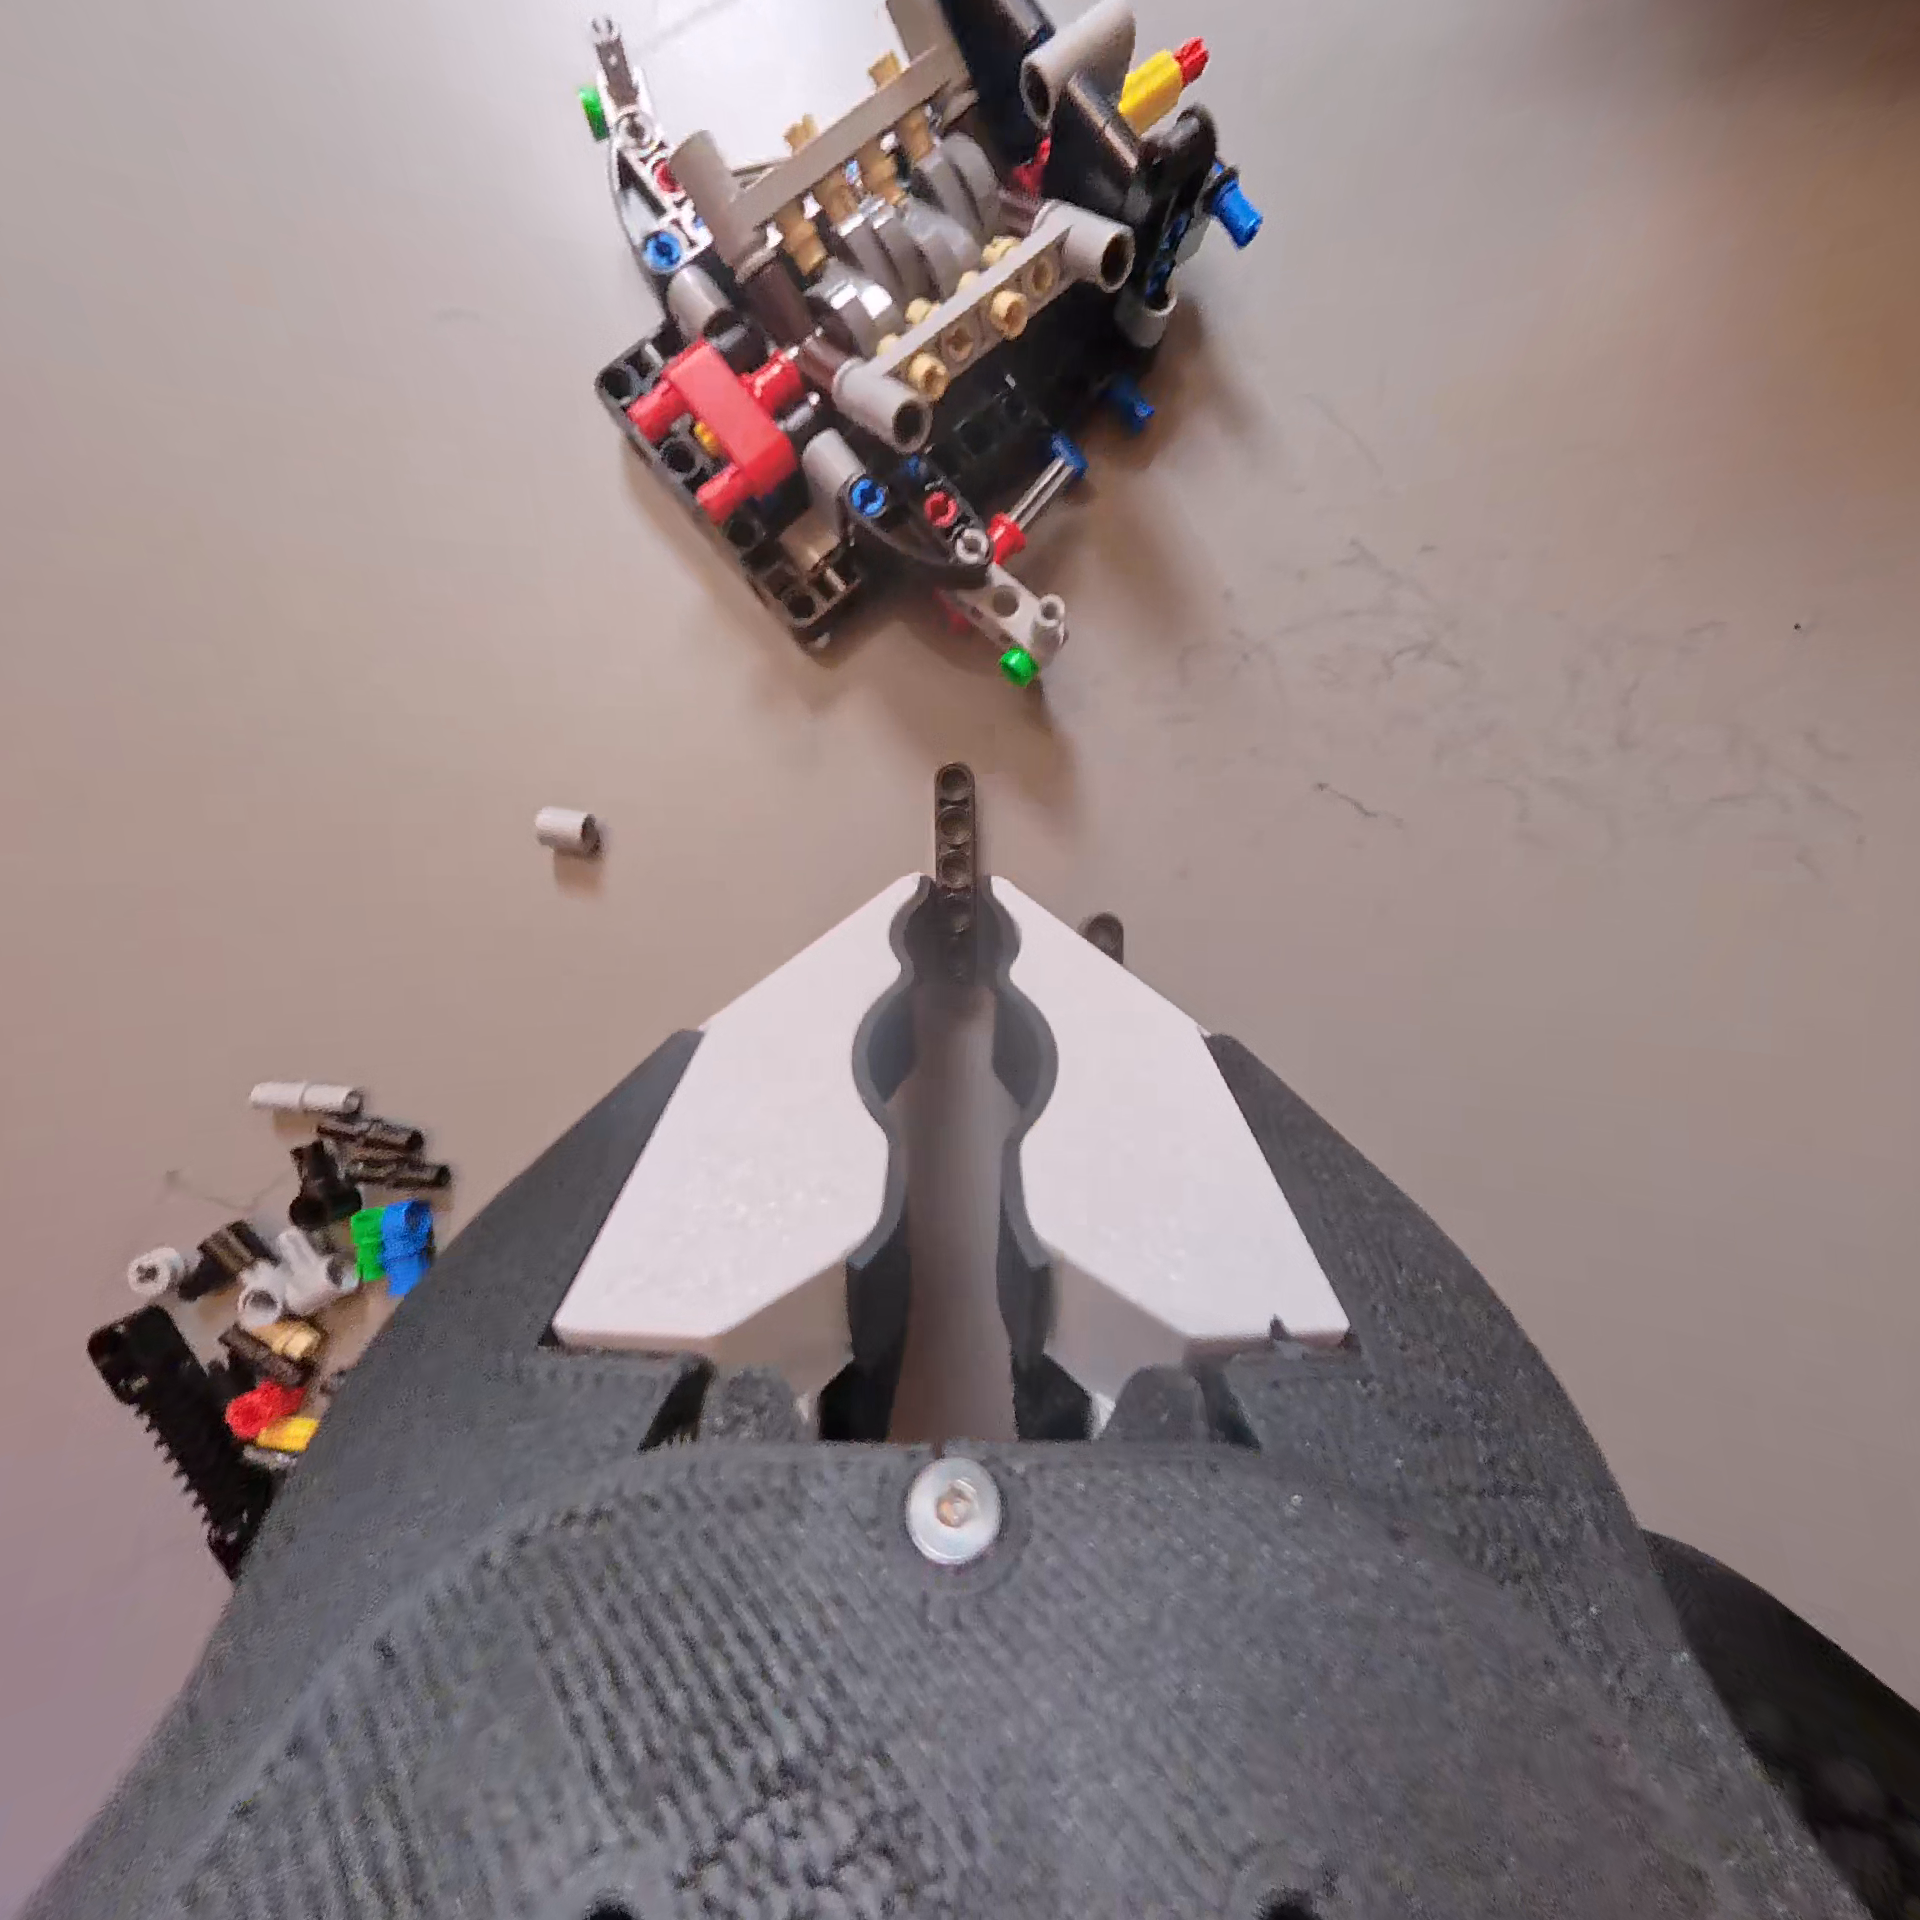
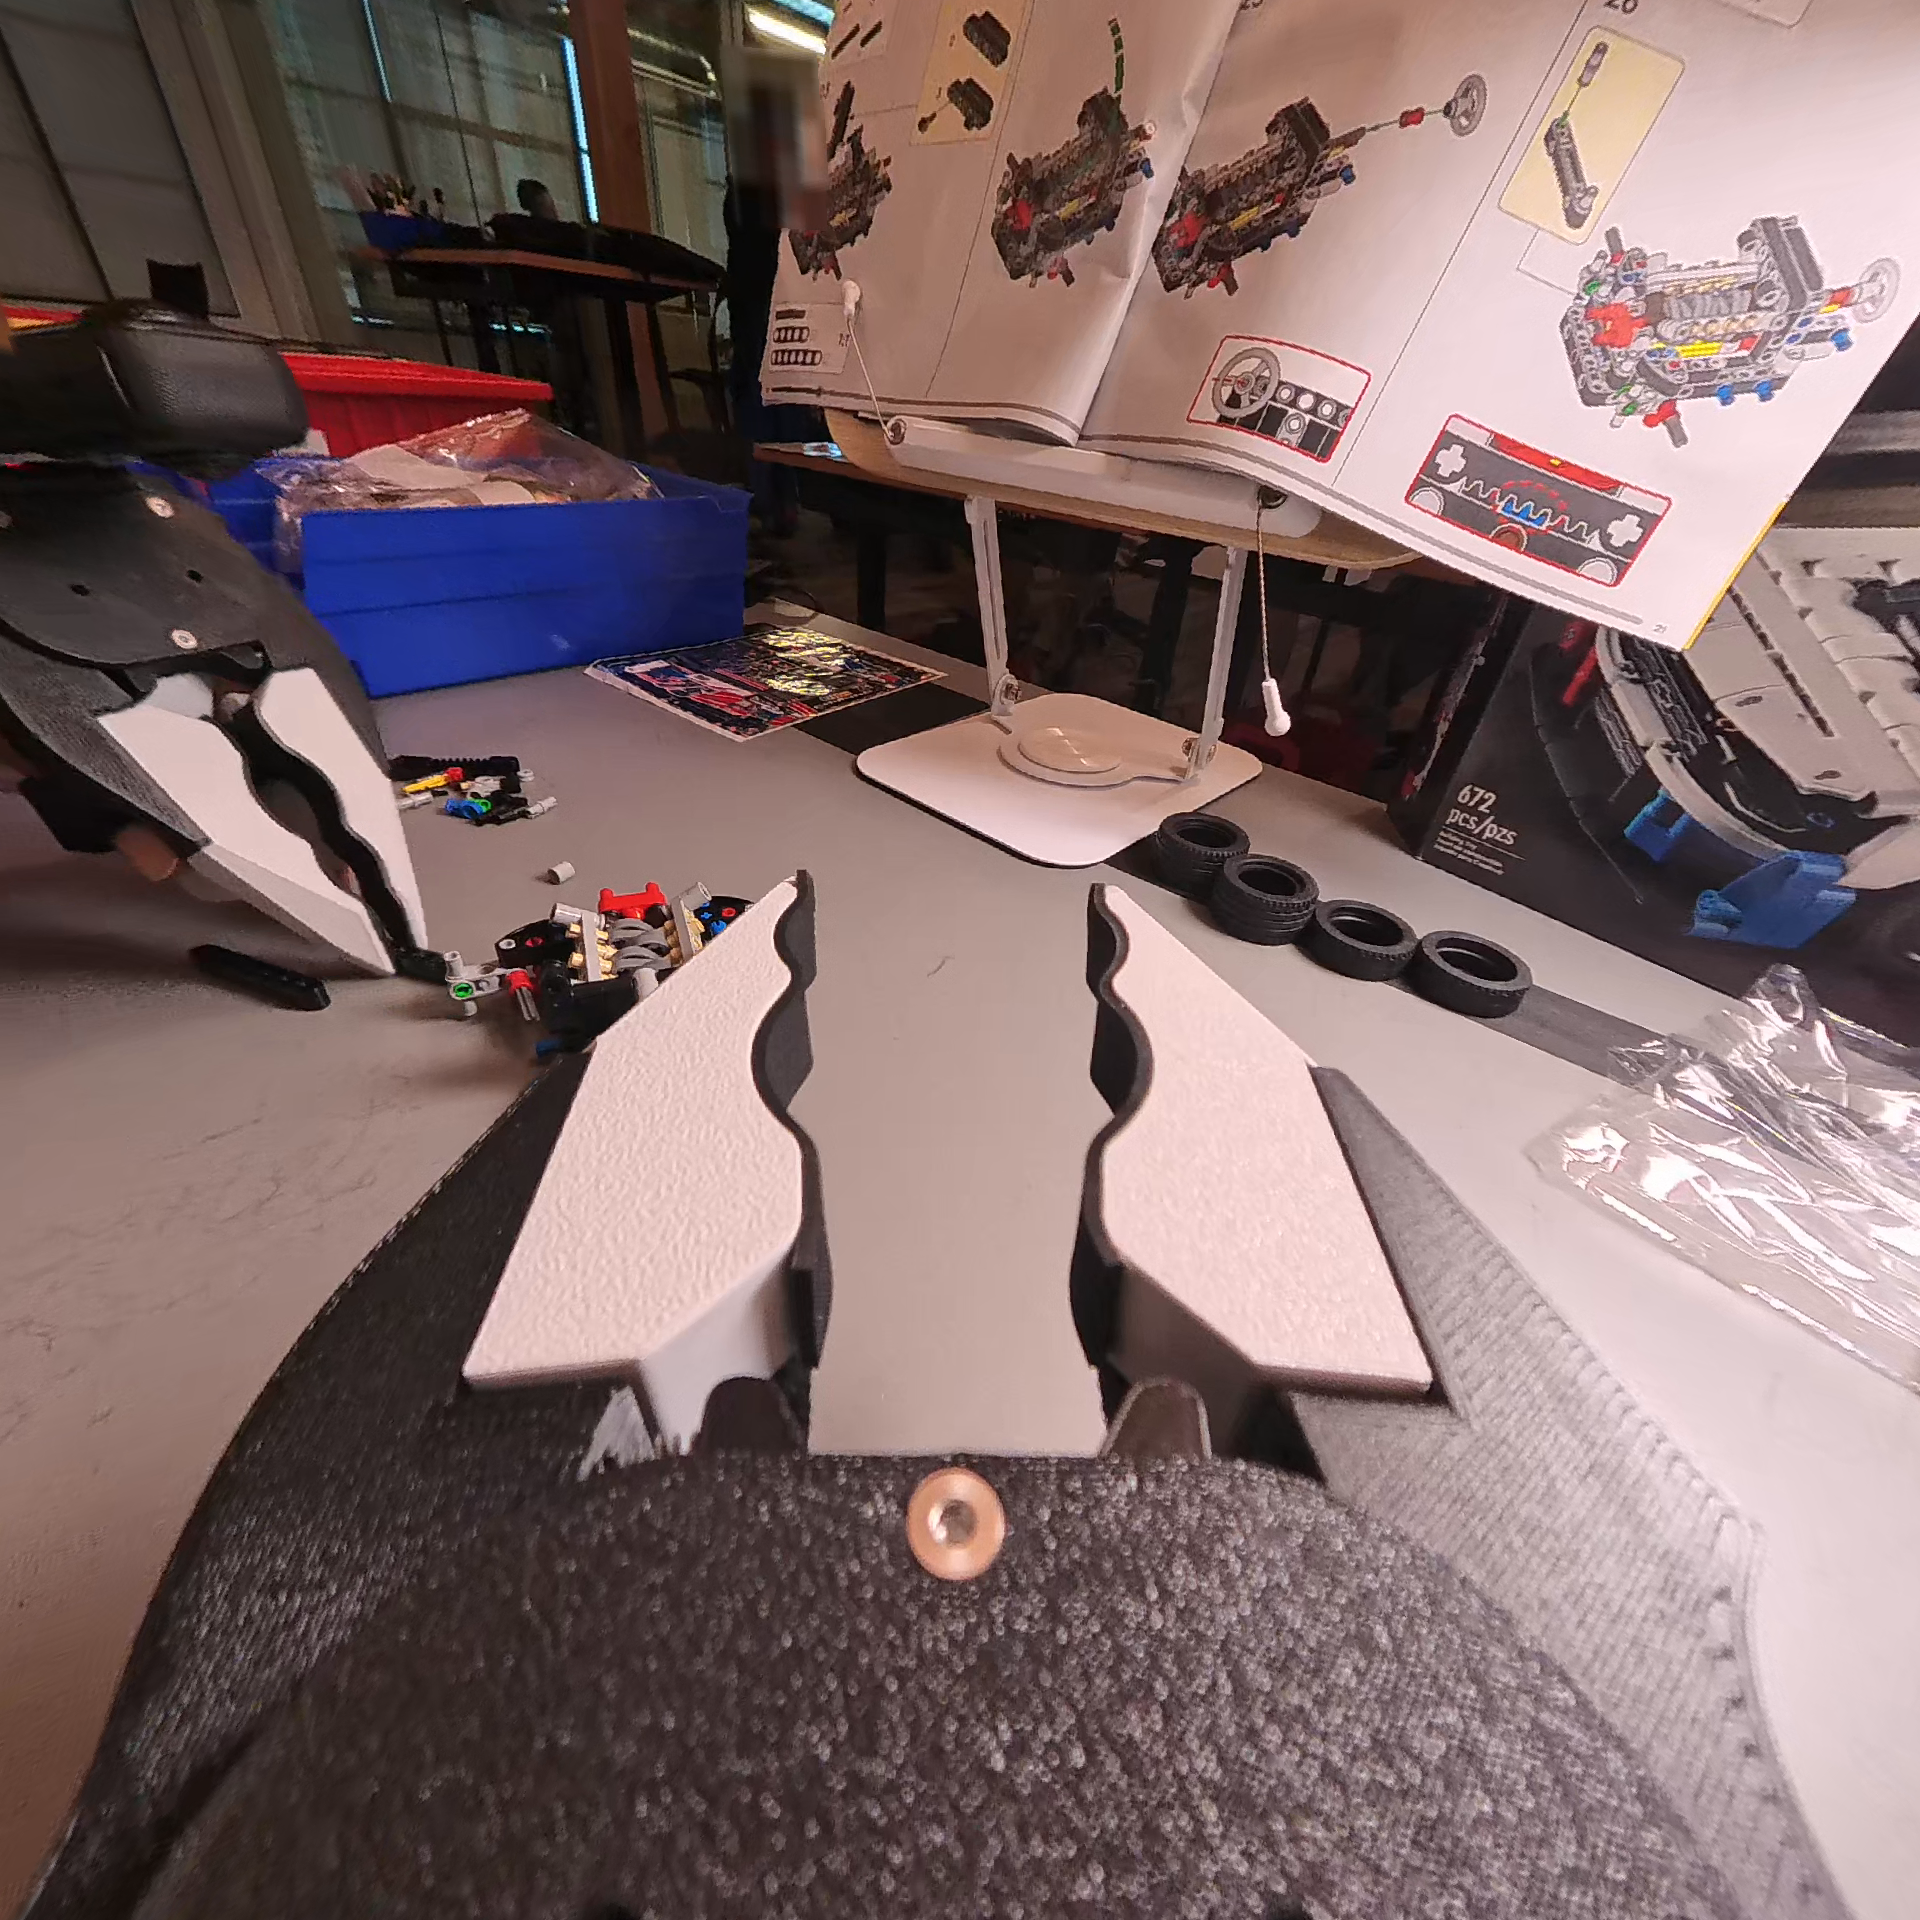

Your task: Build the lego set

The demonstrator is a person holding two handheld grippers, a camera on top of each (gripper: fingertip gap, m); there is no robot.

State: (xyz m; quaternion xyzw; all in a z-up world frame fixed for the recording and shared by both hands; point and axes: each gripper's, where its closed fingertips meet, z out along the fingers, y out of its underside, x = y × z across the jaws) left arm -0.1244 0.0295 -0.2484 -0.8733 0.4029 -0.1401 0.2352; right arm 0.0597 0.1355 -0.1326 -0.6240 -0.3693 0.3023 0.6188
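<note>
The left gripper [image 1: 956, 894], with matte white fingers on a grainy black body, pinches a slim dark beam [image 1: 954, 842] pierced with round holes, tip pointing ahead. The knobbly, half-built model [image 1: 883, 343] lies just beyond it on the smooth grey table [image 1: 1455, 623]. The right gripper [image 2: 948, 904] hovers low with jaws spread wide, holding nothing; the model sits ahead to its left, and 4 rubber tyres [image 2: 1340, 914] ahead to its right.

A: Item, printed matter?
B: Instruction booklet [image 2: 1351, 260], open on a white stand [image 2: 1060, 769]: printed numerals at the page tops and by the lower corner.
A: Next?
B: Dark set box [image 2: 1496, 821], far right: white numerals and small lettering on its side.
A: Sticker sheet [image 2: 769, 675]?
B: Print too small to read.
A: Left wrist view?
B: Nothing legible.
</note>
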